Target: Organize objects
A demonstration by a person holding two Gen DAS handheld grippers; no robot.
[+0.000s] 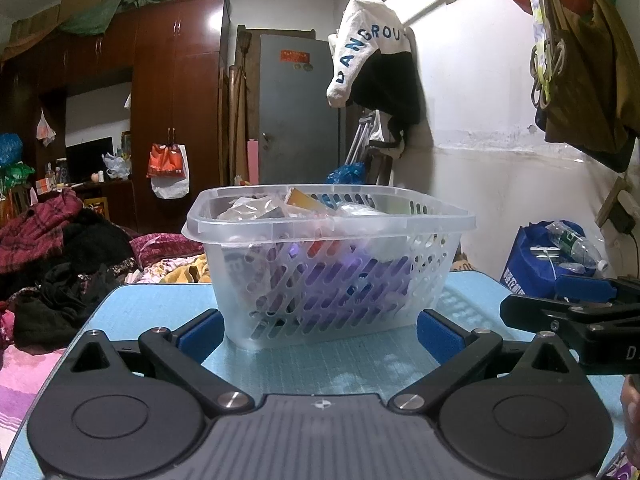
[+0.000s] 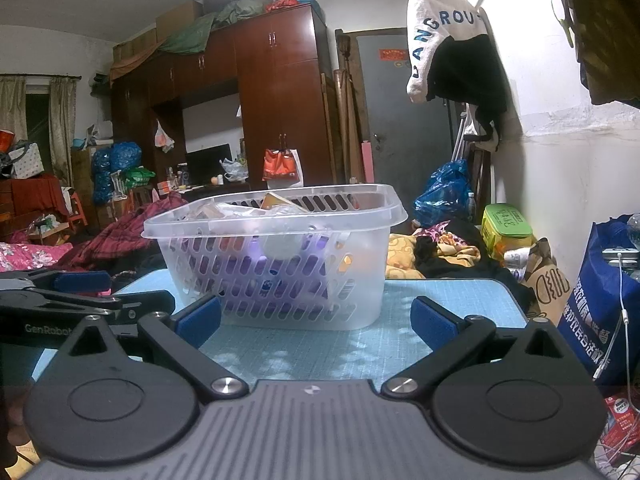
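Note:
A clear plastic basket with slotted walls stands on a light blue table. It holds several items: plastic packets, an orange-yellow box and purple things, seen through the slots. My left gripper is open and empty, just in front of the basket, its blue pads apart at either side of the basket's base. In the right wrist view the basket stands left of centre on the table. My right gripper is open and empty, close in front of it. Each gripper shows at the edge of the other's view.
A pile of clothes lies on the bed to the left. A blue bag with a cable stands right of the table, with a water bottle on top. A white wall is at the right. Wardrobes and a grey door are at the back.

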